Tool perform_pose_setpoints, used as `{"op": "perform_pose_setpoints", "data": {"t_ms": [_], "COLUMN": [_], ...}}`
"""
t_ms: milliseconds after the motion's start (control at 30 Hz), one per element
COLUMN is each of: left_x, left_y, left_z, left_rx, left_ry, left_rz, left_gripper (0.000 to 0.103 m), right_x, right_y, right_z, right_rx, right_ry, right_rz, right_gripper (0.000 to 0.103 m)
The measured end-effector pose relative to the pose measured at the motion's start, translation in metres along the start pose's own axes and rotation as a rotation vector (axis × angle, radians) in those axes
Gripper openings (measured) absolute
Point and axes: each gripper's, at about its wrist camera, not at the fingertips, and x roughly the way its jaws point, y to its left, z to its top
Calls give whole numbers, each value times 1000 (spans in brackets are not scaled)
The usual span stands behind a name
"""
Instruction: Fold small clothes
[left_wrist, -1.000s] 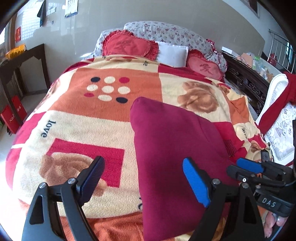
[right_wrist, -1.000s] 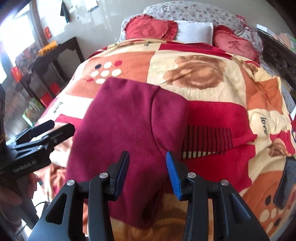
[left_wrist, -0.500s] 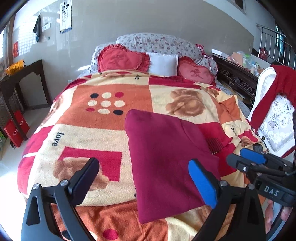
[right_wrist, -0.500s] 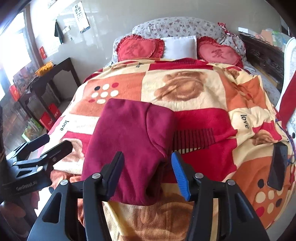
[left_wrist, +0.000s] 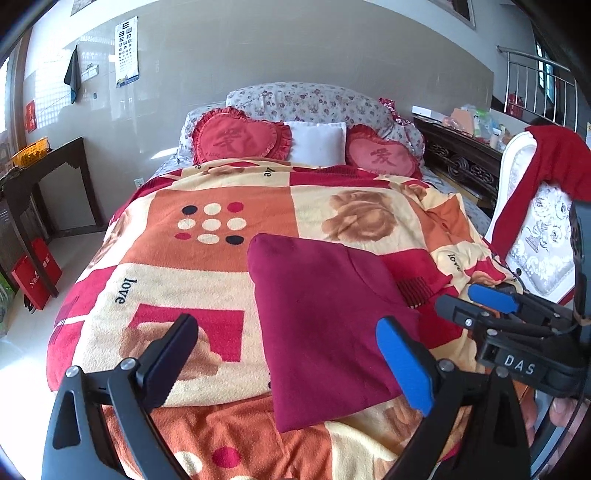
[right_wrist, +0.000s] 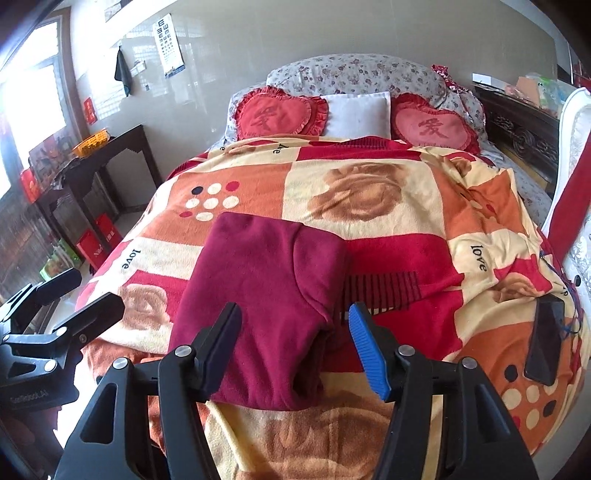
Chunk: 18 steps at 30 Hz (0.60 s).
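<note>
The maroon garment lies folded into a flat rectangle on the blanket, near the foot of the bed, one folded flap lapping over its right side. Nothing touches it. My left tongs hang above its near edge with the jaws spread wide and empty, the black pad over the blanket to the left, the blue pad over the garment's right corner. My right tongs are also parted, less widely, with nothing pinched; both pads float over the garment's near end. A dark phone lies on the blanket well to the right. Two red heart cushions and a white pillow sit at the head of the bed. A red cloth drapes over a white chair on the right
</note>
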Motion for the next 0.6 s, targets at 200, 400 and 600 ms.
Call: {"op": "perform_pose_setpoints", "data": {"t_ms": [200,400,600], "left_x": [3,4,3], "left_y": [5,7,2], "left_z": [-1,-3,-6], "left_rx": [-17,-1,58], "left_ry": [17,21,11], "left_rz": [11,43,119], "left_gripper": [99,103,103], "right_x": [-1,2,8], "right_y": [-2,2,6], "right_z": [1,2,1], "right_rx": [5,-1,-2], "right_ry": [-6,2,15], "right_rz": [1,9,14], "right_gripper": [41,41,41]}}
